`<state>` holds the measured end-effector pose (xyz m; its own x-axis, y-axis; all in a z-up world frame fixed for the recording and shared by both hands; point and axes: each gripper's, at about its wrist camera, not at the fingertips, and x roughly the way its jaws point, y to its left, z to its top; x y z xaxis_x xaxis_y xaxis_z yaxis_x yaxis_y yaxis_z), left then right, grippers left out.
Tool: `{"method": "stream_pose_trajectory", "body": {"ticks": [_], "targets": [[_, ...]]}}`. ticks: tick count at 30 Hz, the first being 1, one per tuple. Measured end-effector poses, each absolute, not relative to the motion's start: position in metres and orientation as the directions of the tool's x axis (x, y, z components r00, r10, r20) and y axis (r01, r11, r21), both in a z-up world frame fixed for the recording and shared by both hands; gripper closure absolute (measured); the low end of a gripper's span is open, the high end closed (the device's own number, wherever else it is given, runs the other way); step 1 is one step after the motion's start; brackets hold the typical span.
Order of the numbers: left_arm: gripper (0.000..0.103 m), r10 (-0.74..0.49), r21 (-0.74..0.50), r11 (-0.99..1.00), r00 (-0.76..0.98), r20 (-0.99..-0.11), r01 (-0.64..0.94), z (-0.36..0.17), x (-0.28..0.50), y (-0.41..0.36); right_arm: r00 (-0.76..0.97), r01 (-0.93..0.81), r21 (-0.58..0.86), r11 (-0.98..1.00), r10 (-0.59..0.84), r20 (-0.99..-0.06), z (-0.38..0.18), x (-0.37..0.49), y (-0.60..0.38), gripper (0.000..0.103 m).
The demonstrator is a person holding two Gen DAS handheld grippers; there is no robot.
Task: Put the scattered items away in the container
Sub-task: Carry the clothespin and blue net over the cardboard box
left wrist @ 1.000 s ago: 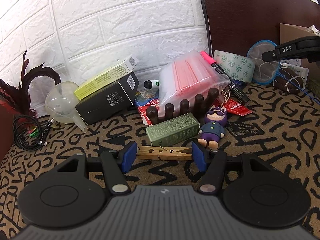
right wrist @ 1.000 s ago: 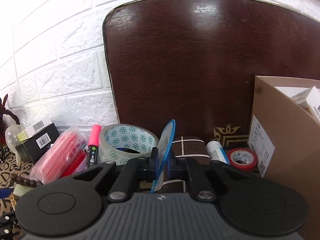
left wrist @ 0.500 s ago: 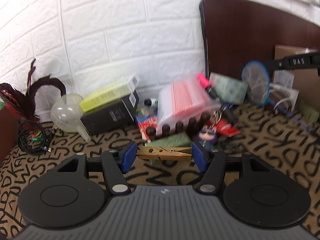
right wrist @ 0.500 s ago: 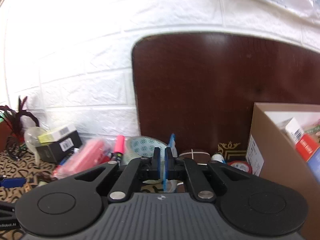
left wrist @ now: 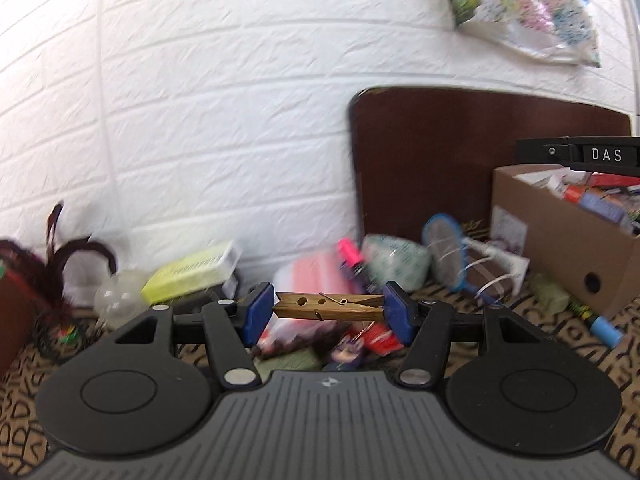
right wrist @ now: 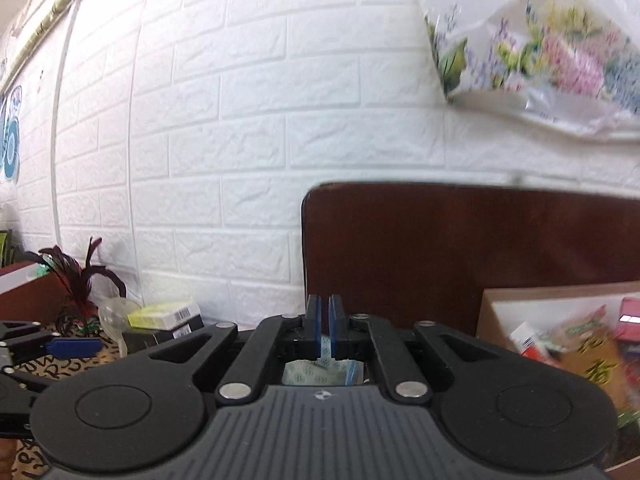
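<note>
My left gripper (left wrist: 329, 312) is shut on a wooden clothespin (left wrist: 328, 306), held crosswise between the blue pads above the patterned cloth. One of its pads (right wrist: 76, 347) shows at the left of the right wrist view. The right gripper (right wrist: 324, 320) is shut and hangs high beside the open cardboard box (left wrist: 560, 236), which holds several packets. Only a pale blue sliver shows in its gap. The blue mini racket (left wrist: 442, 240) leans on the tape roll (left wrist: 396, 258), apart from the right gripper (left wrist: 520, 152).
A dark brown board (left wrist: 440, 152) stands against the white brick wall behind the box (right wrist: 496, 304). Clutter on the cloth: a yellow-green carton (left wrist: 188, 276), a clear funnel (left wrist: 116, 296), dark feathers (left wrist: 48, 264), a pink marker (left wrist: 348, 250), a blue-capped pen (left wrist: 604, 330). A floral bag (left wrist: 528, 8) hangs above.
Both grippers have risen and tilted up. The left one lifted the clothespin off the cloth. The racket's blue rim no longer sticks up between the right pads, which have drawn closer together.
</note>
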<state>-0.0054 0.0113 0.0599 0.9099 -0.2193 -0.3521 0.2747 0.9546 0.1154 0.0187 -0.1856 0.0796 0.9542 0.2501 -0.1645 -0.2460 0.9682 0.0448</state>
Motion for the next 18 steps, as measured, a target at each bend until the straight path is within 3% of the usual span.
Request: {"method": "stream_pose_trajectory", "body": {"ticks": [8,15,18], "targets": [[0.043,-0.317,0.117,0.926,0.909,-0.270,0.358,0.099,0.001,-0.037,0.972,-0.208,-0.002,0.978,0.207,-0.116,0.120,0.002,-0.237,0.099],[0.043,-0.310,0.132,0.923,0.903,-0.298,0.360,0.080,-0.006,-0.036,0.947,-0.267,-0.016,0.963,0.260,-0.191,0.087,0.015,-0.216,0.099],[0.043,-0.292,0.138,0.926,0.900,-0.324,0.351,0.070,-0.010,-0.026,0.929,-0.287,0.000,0.958,0.278,-0.246,0.062,0.032,-0.193,0.093]]}}
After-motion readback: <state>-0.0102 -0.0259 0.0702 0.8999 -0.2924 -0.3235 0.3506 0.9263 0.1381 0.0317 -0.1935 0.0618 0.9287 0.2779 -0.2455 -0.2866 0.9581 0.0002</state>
